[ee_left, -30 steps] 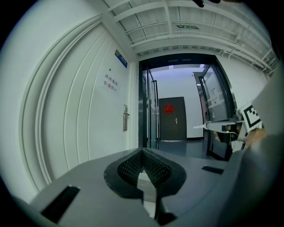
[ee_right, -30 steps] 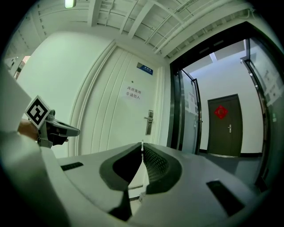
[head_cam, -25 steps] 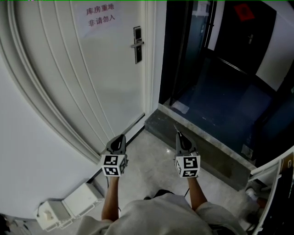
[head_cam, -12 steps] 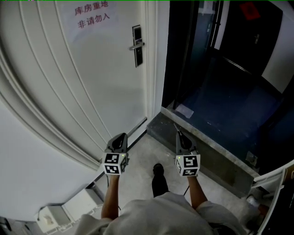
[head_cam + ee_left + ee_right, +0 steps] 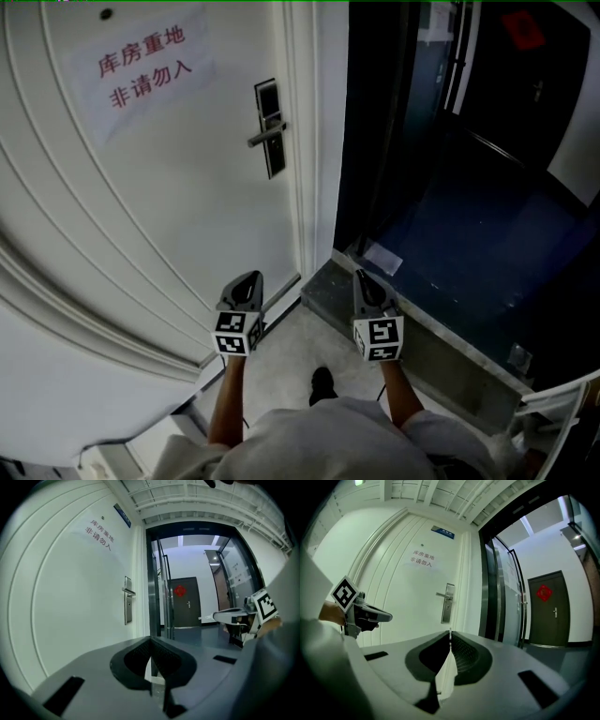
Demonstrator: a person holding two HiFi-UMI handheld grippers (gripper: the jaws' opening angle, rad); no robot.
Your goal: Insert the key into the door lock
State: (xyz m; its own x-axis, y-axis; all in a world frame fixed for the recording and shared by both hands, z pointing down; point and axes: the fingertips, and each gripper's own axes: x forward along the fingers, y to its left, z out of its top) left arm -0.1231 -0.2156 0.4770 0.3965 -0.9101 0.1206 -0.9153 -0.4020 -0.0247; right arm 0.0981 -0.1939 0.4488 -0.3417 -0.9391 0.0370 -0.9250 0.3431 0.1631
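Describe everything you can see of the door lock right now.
The door lock is a tall, narrow upright plate, dark-faced from the head view and silvery metal from the gripper views. Its metal lever handle lies level and points left in every view. It sits on the white door, close to its right edge beside the frame. A small dark spot under the lever may be the keyhole, but it is too small to confirm. Nothing touches it.

Your shirt point(image 5: 319, 439): pale grey, short sleeves | your shoe point(image 5: 322, 382) beyond shirt: black | your left gripper point(image 5: 248, 278), right gripper point(image 5: 361, 276): grey, black-and-white marker cubes point(image 5: 235, 334) point(image 5: 380, 338)
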